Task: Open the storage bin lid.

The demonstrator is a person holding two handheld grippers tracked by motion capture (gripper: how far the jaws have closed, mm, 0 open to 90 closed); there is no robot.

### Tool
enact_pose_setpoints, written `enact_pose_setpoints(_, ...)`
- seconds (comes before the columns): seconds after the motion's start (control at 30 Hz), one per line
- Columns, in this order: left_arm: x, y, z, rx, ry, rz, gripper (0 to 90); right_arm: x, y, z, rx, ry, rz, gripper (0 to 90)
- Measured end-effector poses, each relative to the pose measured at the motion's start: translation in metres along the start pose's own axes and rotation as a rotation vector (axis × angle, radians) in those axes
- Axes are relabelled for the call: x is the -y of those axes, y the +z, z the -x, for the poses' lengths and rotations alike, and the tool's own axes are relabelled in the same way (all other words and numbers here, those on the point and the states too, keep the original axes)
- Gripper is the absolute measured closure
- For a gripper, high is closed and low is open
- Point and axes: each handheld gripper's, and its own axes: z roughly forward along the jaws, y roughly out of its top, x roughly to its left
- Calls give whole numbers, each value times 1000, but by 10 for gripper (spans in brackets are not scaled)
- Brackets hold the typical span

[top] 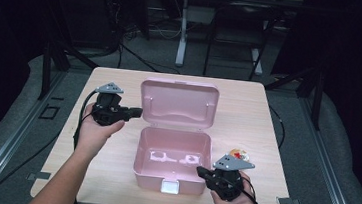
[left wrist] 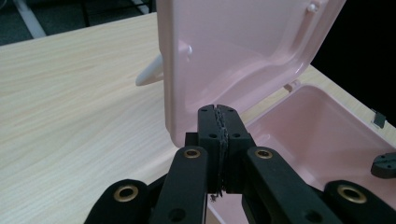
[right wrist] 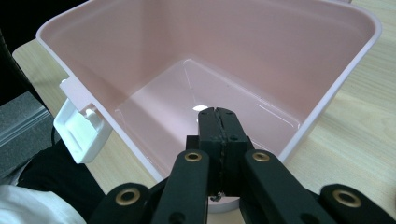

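Pink plastic lunch box (top: 173, 164) sits mid-table, lid (top: 179, 102) swung open and standing up at the far side; white latch (top: 170, 186) hangs on the near wall. Box interior is bare.

Left gripper (top: 137, 112) is level with the lid's left edge, jaws pressed together with nothing between them; in the left gripper view (left wrist: 219, 112) the tips sit right at the lid's edge, contact unclear.

Right gripper (top: 200, 171) is at the box's near right corner, jaws likewise closed on nothing; in the right gripper view (right wrist: 219, 114) the tips point over the rim into the box (right wrist: 327, 56), latch (right wrist: 81, 130) off to the left.

A small red-and-white item (top: 238, 153) lies on the light wood table (top: 263, 110), just behind the right gripper; too small to identify.
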Motion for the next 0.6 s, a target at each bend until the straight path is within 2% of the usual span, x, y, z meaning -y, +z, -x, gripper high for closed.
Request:
enact_pose_setpoints(0.27, 17, 4, -1, 20, -8, -23, 893, 0, 0, 0, -1, 1, 0, 900)
enact_pose_setpoints(0.4, 32, 5, -3, 56, -42, -16, 893, 0, 0, 0, 0, -6, 1, 900)
enact_pose_setpoints(0.47, 38, 5, -2, 49, -36, -14, 893, 0, 0, 0, 8, -20, 0, 900)
enact_pose_setpoints(0.6, 49, 6, 2, 64, -28, -28, 890, 0, 0, 0, 4, -17, -3, 900)
